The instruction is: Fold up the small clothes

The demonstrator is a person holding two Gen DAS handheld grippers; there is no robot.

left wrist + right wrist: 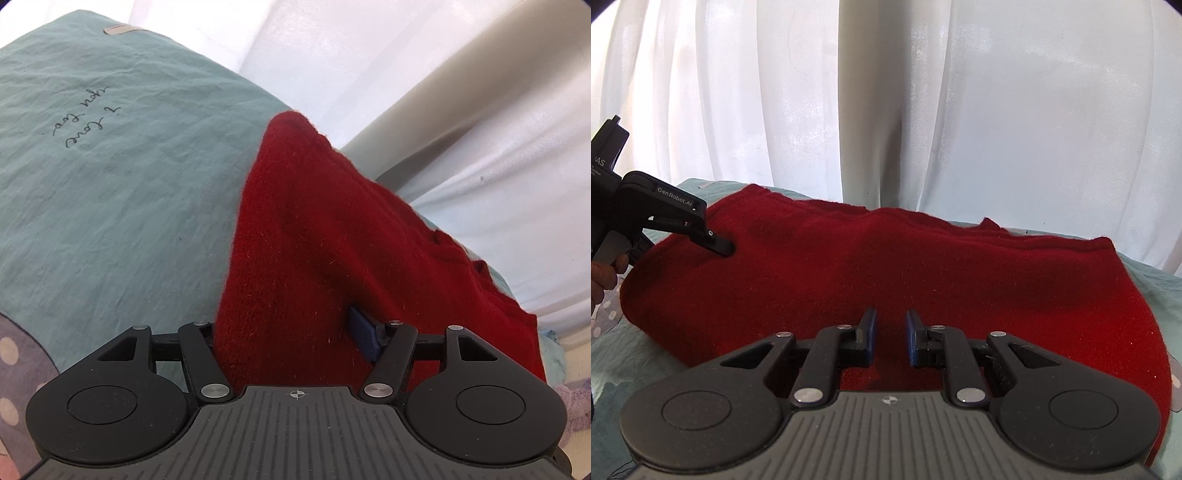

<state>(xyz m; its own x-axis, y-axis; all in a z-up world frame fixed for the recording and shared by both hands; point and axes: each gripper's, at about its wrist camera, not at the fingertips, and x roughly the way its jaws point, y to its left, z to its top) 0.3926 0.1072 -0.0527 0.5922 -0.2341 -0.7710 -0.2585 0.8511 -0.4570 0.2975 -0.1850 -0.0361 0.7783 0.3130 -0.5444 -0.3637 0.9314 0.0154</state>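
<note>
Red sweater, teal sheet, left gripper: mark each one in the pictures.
red sweater [923, 266]: right wrist view, on the middle of its flat knit.
teal sheet [122, 192]: left wrist view, on a bare wrinkled stretch below the handwriting.
left gripper [729, 251]: right wrist view, at its fingertips, sunk in the sweater's left end.

Deep red fuzzy knit garment [886, 266], pale teal sheet [110, 192] with dark handwritten script [86, 118], grey-mauve cloth with pale pink dots [11, 369], white sheer curtains [1034, 110], black grippers with blue pads [911, 338], lilac fabric [570, 402].
</note>
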